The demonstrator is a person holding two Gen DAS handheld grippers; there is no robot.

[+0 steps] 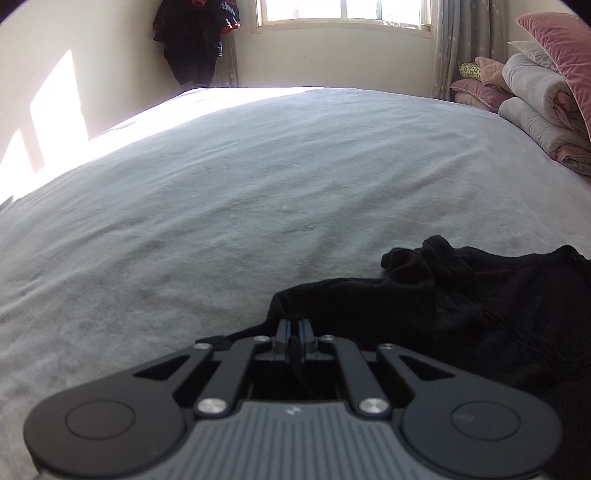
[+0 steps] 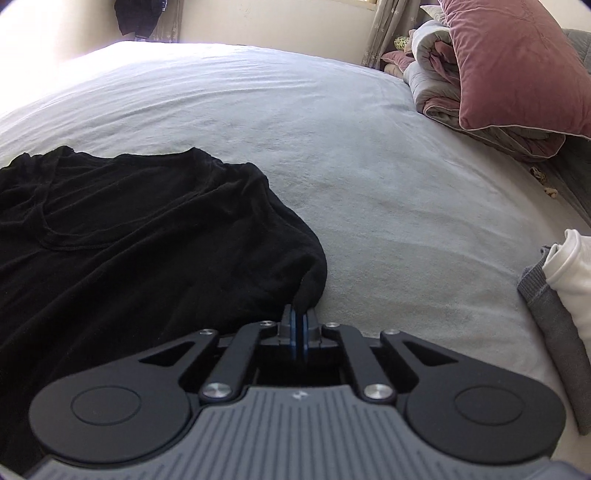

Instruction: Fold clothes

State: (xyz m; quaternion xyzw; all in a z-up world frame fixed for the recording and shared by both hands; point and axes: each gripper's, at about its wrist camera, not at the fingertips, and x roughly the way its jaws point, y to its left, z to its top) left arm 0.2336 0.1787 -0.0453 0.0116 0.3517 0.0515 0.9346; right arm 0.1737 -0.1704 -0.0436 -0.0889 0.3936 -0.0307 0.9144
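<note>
Hand-held gripper, left (image 1: 294,326), clenched on shirt (image 2: 129,236) edge; right (image 2: 298,314) likewise. Shirt spread on bed (image 2: 369,166). Judged: mid-fold; both edges need carrying together.

We are seeing a pale grey bedspread (image 1: 229,177) covering the bed. Rolled quilts (image 1: 532,96) and a pink velvet pillow (image 2: 517,62) are sitting stacked at its far right corner. Dark clothes (image 1: 195,37) are hanging by the window (image 1: 343,13); curtain (image 1: 448,44) is hanging beside it.
</note>
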